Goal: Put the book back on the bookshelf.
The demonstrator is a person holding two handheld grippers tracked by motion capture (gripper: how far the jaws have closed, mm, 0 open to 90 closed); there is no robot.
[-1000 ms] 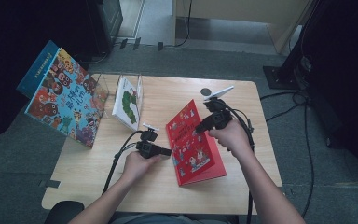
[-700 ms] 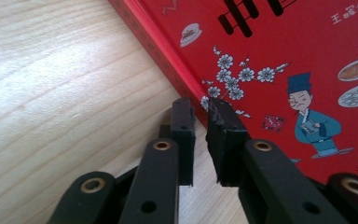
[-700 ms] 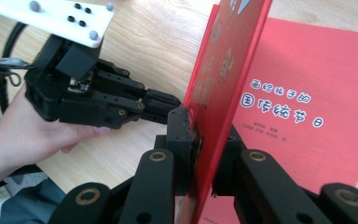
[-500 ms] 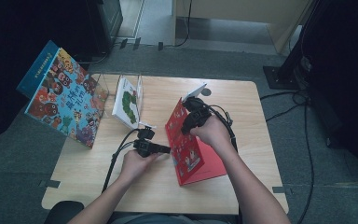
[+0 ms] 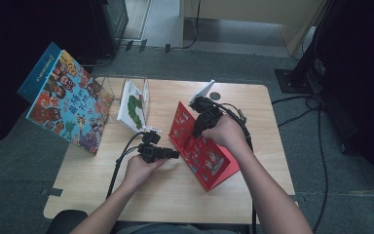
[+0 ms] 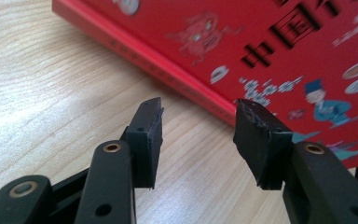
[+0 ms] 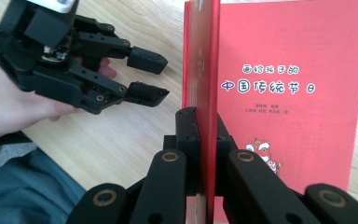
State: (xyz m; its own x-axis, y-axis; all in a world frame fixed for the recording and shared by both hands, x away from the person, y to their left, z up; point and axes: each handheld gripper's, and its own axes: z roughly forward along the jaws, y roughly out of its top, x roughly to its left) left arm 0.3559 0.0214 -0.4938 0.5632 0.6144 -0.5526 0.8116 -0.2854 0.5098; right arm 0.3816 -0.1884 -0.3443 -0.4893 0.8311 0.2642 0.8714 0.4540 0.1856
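While your right gripper (image 7: 204,140) fingers are clamping red book's (image 5: 202,148) front cover, lifting it off tabletop (image 5: 175,195), your left gripper (image 6: 198,140) fingers, just opening, are standing empty beside spine.

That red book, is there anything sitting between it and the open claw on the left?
Nothing visible. The left gripper has just been opening its jaws, and only bare wooden table lies between them and the spine edge of the red book. The right gripper is shut on the book's raised cover.
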